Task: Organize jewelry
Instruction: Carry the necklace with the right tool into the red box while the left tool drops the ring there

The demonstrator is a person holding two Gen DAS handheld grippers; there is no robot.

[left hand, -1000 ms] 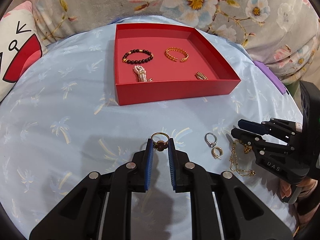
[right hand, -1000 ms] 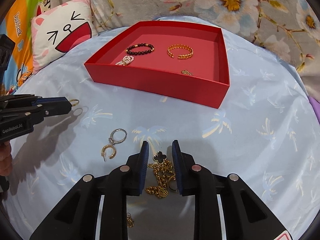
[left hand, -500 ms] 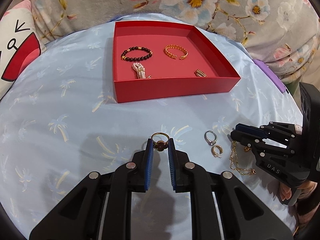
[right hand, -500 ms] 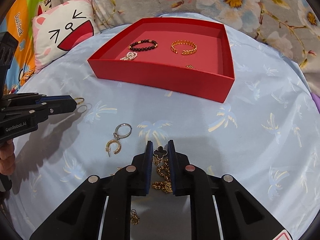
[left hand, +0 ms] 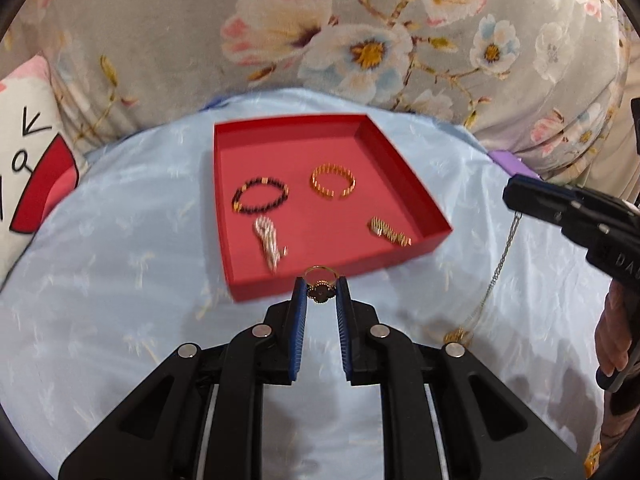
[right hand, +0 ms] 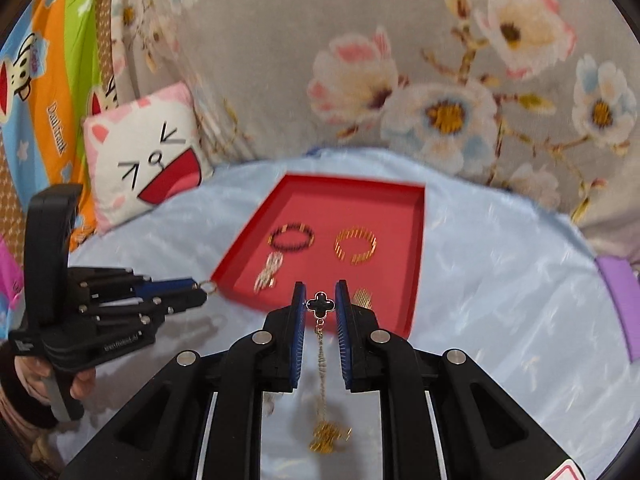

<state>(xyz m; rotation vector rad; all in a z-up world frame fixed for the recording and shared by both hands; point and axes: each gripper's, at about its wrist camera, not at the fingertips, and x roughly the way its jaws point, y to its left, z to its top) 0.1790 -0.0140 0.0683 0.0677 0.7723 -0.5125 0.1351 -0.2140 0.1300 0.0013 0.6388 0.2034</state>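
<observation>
Blue bedspread (left hand: 120,280). Left gripper (left hand: 321,296) jaws pinch gold ring (left hand: 320,286); right gripper (right hand: 320,304) jaws pinch clover necklace (right hand: 320,305), chain hanging straight down.

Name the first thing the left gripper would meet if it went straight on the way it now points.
Probably the red tray. The left gripper, holding a ring, points at the tray's near wall; it might clear the rim, since height is unclear.

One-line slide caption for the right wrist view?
Right gripper lifts a clover-charm chain toward the red tray.
</observation>
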